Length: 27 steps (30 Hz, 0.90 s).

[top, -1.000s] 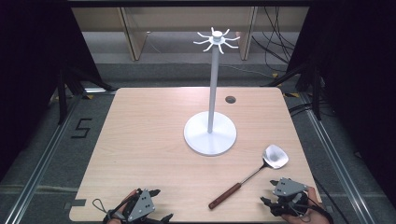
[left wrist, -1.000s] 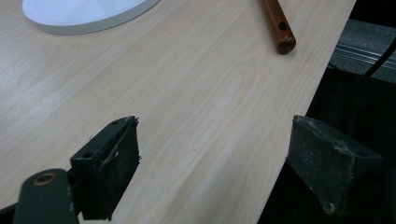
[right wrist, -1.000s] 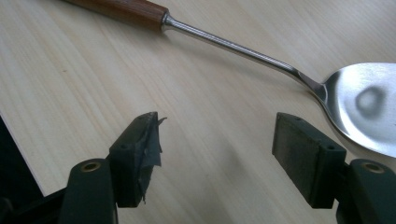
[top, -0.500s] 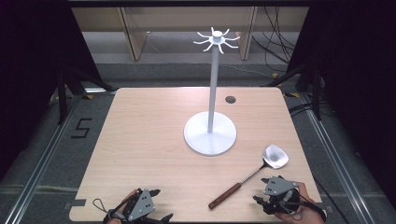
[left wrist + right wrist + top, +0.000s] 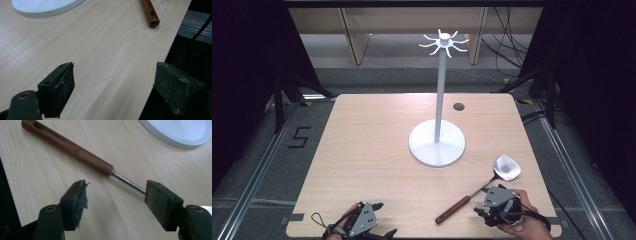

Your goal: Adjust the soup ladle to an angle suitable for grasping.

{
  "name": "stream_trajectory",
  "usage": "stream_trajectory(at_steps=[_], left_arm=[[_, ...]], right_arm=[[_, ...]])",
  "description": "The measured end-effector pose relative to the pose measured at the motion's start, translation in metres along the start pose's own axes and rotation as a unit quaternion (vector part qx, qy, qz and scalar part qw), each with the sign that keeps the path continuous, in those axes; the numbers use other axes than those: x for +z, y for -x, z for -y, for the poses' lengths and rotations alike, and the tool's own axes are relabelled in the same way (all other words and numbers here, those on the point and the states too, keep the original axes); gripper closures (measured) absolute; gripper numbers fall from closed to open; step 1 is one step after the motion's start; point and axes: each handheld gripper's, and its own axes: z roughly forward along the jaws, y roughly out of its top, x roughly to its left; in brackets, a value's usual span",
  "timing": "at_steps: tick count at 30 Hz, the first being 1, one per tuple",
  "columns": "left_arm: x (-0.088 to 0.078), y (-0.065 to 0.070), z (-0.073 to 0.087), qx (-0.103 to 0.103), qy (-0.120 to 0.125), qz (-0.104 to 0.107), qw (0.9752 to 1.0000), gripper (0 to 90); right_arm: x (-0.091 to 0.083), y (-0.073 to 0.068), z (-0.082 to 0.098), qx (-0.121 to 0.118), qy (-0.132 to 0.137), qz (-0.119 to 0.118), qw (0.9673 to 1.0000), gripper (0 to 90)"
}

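Note:
A spatula lies on the table at the front right, its metal head (image 5: 507, 167) toward the stand and its brown wooden handle (image 5: 453, 209) toward the front edge. My right gripper (image 5: 482, 216) is open just right of the handle. In the right gripper view the handle (image 5: 67, 146) and its thin metal shank (image 5: 127, 182) lie just ahead of the open right gripper (image 5: 117, 200), the shank running behind one jaw. My left gripper (image 5: 384, 219) rests open at the front left edge. In the left gripper view this gripper (image 5: 116, 85) holds nothing and the handle's end (image 5: 151, 13) lies far off.
A tall white stand (image 5: 440, 90) with several hooks at its top (image 5: 443, 42) rises from a round base (image 5: 437, 143) at mid-table. A dark hole (image 5: 458, 106) sits behind it. The table's front edge (image 5: 160, 62) runs between the left gripper's jaws.
My right gripper has moved left along the front edge, from beside the spatula's head to close by its handle. The left gripper has stayed put.

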Motion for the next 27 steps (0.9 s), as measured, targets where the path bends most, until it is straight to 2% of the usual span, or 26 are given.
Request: stream_trajectory(at_steps=[1,2,3,5,6,8,9,10,11,12,13,14,15,16,17,18,19,20,22,23,25,26,27], left_arm=[[0.000,0.000,0.000,0.006,-0.003,-0.006,1.0000,15.8],[-0.001,-0.001,0.000,0.006,-0.006,-0.002,1.0000,15.9],[0.000,0.000,0.000,0.000,0.000,-0.001,1.0000,15.9],[0.001,0.001,0.000,0.000,0.005,-0.005,1.0000,15.8],[0.000,-0.001,0.000,0.010,-0.008,-0.004,0.9999,15.9],[0.001,0.000,0.000,0.004,-0.001,-0.009,0.9999,15.9],[0.000,-0.001,0.000,0.002,-0.006,-0.001,1.0000,15.8],[0.000,0.000,0.000,-0.001,0.000,-0.001,1.0000,15.9],[0.001,0.000,0.000,-0.001,0.002,-0.004,1.0000,15.9],[0.001,0.000,0.001,0.000,0.001,-0.006,1.0000,15.9],[0.002,0.002,0.001,-0.011,0.011,-0.002,0.9999,15.9],[0.000,-0.001,0.000,0.004,-0.004,-0.003,1.0000,15.8],[0.001,0.001,0.001,-0.003,0.004,-0.002,1.0000,15.8],[-0.001,-0.001,0.000,0.007,-0.005,-0.006,0.9999,15.8],[-0.001,-0.001,0.000,0.007,-0.004,-0.001,1.0000,15.9],[-0.001,-0.001,0.000,0.007,-0.004,-0.001,1.0000,15.9],[-0.001,-0.001,0.000,0.005,-0.005,0.000,1.0000,15.9],[-0.001,-0.001,0.000,0.007,-0.003,-0.004,1.0000,15.8],[-0.001,-0.001,0.000,0.008,-0.004,-0.003,1.0000,15.8],[0.000,0.000,0.000,-0.001,0.002,-0.001,1.0000,15.9],[0.000,0.000,0.000,-0.003,0.005,-0.001,1.0000,15.9],[-0.001,-0.001,0.000,0.008,-0.004,-0.003,1.0000,15.9],[-0.001,0.000,0.000,0.001,0.001,-0.003,1.0000,15.8]], right_arm=[[0.001,-0.002,-0.003,0.007,-0.004,0.001,1.0000,34.6],[0.004,-0.002,-0.006,-0.008,-0.002,-0.007,0.9999,34.5],[0.005,-0.002,-0.007,-0.010,-0.004,-0.007,0.9999,34.5],[0.008,-0.003,-0.011,-0.018,-0.006,-0.010,0.9998,34.5],[0.009,-0.003,-0.012,-0.023,-0.007,-0.005,0.9997,34.4],[0.011,-0.003,-0.014,-0.029,-0.007,-0.005,0.9995,34.3],[0.013,-0.005,-0.020,-0.034,-0.005,-0.014,0.9993,34.0],[0.013,-0.008,-0.022,-0.024,-0.007,-0.013,0.9996,33.8],[0.013,-0.008,-0.022,-0.024,-0.007,-0.013,0.9996,33.8],[0.016,-0.011,-0.029,-0.049,-0.009,-0.037,0.9981,33.8],[0.018,-0.012,-0.032,-0.053,-0.011,-0.041,0.9977,33.9],[0.021,-0.013,-0.035,-0.065,-0.015,-0.043,0.9968,33.9],[0.023,-0.014,-0.038,-0.075,-0.019,-0.047,0.9959,34.1],[0.026,-0.014,-0.041,-0.088,-0.026,-0.055,0.9942,34.5],[0.029,-0.015,-0.044,-0.094,-0.032,-0.072,0.9925,34.5],[0.029,-0.015,-0.044,-0.094,-0.032,-0.072,0.9925,34.5],[0.029,-0.018,-0.046,-0.073,-0.046,-0.070,0.9938,34.8],[0.034,-0.017,-0.051,-0.099,-0.052,-0.072,0.9912,35.7],[0.036,-0.018,-0.052,-0.090,-0.053,-0.076,0.9917,36.3],[0.043,-0.016,-0.055,-0.120,-0.051,-0.104,0.9861,37.8],[0.044,-0.017,-0.056,-0.116,-0.056,-0.106,0.9860,38.1],[0.047,-0.016,-0.057,-0.119,-0.058,-0.110,0.9852,38.5],[0.050,-0.015,-0.059,-0.119,-0.069,-0.126,0.9824,38.9]])
